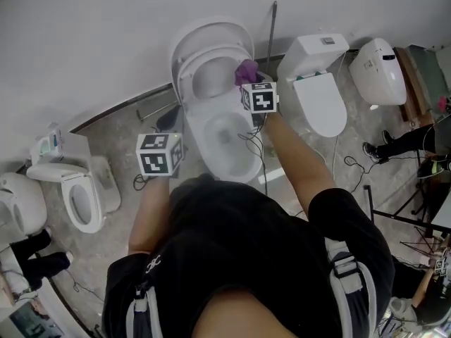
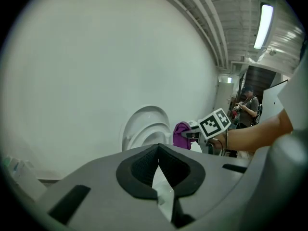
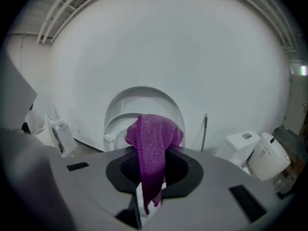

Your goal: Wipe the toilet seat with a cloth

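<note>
**Head view: cloth pinched at the raised seat, with a slipped grip and a falling seat as the likely hazards**

At upper centre of the frame the purple cloth is pinched between the jaws of the right hand-held gripper. It is held at the right edge of the toilet seat, which is stood up against the lid. Whether fabric and seat are touching cannot be told. In the right gripper view the cloth is bunched above the jaws, and a narrow tail hangs down through them. Only that thin part appears to be clamped.

The left hand-held gripper is pressed together on nothing. It is held at middle left of the head view, apart from the toilet.

Several failures can be foreseen:

- **Cloth lost:** if the cloth is dragged hard along the seat, the thin clamped part could be pulled free and dropped into the open bowl below.
- **Seat scraped:** if the bunch is rolled aside, the seat could be scraped by the bare jaws and left unwiped.
- **Seat tipped:** a downward or outward stroke could tip the upright seat forward, since it is not steadied by anything.
- **Cable fouled:** the cable trailing over the bowl could be snagged or dipped during a long stroke.
</note>
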The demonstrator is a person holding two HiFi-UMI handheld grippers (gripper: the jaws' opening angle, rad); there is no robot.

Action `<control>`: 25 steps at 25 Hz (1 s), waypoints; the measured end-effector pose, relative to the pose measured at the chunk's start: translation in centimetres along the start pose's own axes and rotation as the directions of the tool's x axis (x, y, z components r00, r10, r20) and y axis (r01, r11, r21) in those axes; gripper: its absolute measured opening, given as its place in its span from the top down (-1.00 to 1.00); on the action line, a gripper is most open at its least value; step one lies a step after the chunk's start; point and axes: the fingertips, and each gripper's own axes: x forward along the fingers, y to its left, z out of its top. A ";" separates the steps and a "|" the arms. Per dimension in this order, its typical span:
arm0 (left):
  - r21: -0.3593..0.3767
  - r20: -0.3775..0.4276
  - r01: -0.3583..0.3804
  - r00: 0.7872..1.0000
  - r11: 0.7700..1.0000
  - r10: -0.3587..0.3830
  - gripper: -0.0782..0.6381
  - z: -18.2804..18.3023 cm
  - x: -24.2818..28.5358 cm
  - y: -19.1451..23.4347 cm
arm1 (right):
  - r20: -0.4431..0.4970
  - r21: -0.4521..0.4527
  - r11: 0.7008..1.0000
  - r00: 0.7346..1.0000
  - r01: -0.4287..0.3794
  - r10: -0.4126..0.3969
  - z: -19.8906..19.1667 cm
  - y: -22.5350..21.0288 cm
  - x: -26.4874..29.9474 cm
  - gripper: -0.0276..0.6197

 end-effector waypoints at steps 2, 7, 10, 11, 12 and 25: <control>-0.007 -0.025 0.004 1.000 1.000 -0.005 0.80 -0.5 0.8 1.7 | -0.037 -0.013 1.000 0.999 0.019 -0.020 0.1 -0.7 2.7 0.73; -0.014 -0.072 0.027 0.997 1.000 -0.028 0.80 -1.2 3.3 5.0 | -0.169 -0.085 0.995 0.984 0.043 -0.057 -1.3 -2.1 8.2 0.73; -0.013 -0.095 0.046 0.994 0.999 -0.047 0.80 -1.4 4.9 6.4 | -0.241 -0.155 0.988 0.968 0.026 -0.063 -1.9 -2.4 10.5 0.73; -0.014 -0.101 0.053 0.993 0.999 -0.054 0.80 -1.3 5.5 6.7 | -0.261 -0.170 0.985 0.963 0.020 -0.065 -2.0 -2.6 11.2 0.73; -0.015 -0.105 0.059 0.993 0.998 -0.060 0.80 -1.3 5.9 7.0 | -0.277 -0.177 0.984 0.958 0.020 -0.070 -2.1 -2.9 11.8 0.73; -0.041 -0.163 0.118 0.979 0.992 -0.124 0.80 -2.7 9.4 9.8 | -0.119 -0.132 0.951 0.948 0.278 -0.294 0.4 -5.5 13.3 0.73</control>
